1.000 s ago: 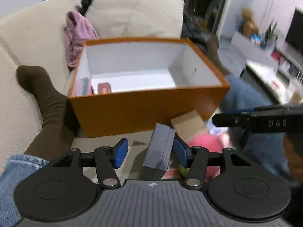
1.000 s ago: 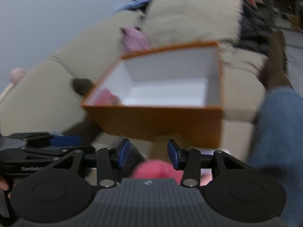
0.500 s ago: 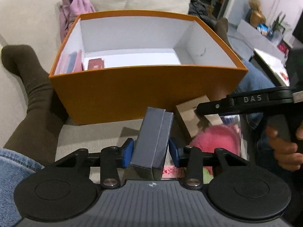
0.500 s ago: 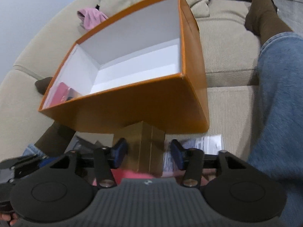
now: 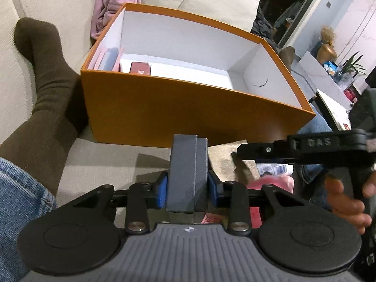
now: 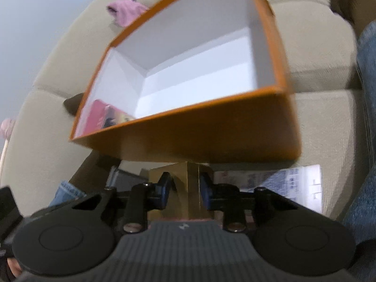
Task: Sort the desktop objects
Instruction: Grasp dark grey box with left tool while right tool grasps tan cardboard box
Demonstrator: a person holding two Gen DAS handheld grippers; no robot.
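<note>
The orange box (image 5: 164, 115) sits open-topped on the beige couch (image 5: 105, 155), its near wall facing both grippers and its white inside mostly bare, so there is free room over the middle and right of its floor. At the box's left end stand a few flat pink and blue items (image 5: 107, 58) against the wall, with one small dark red box (image 5: 140, 67) lying beside them. The left gripper (image 5: 187, 191) has its jaws closing on one grey box (image 5: 188, 174), the blue pads pressing its two sides; the grey box stands upright just in front of the orange box's near wall, below its rim. The right gripper (image 6: 183, 191) has its jaws closing around one brown box (image 6: 182, 188), which also sits just before the orange wall; its pads appear to touch the brown sides, though blur makes that hard to judge. Between the two small boxes and the orange wall little couch shows. The left wrist view alone shows a leg in a brown sock (image 5: 44, 77) lying left of the orange box, a pink cloth (image 5: 112, 7) behind its far corner, something pink (image 5: 270, 188) beneath the right gripper's arm, and a hand (image 5: 345, 202) on that gripper's handle. The right wrist view alone shows one printed paper sheet (image 6: 289, 183) lying flat on the couch, right of the brown box.
</note>
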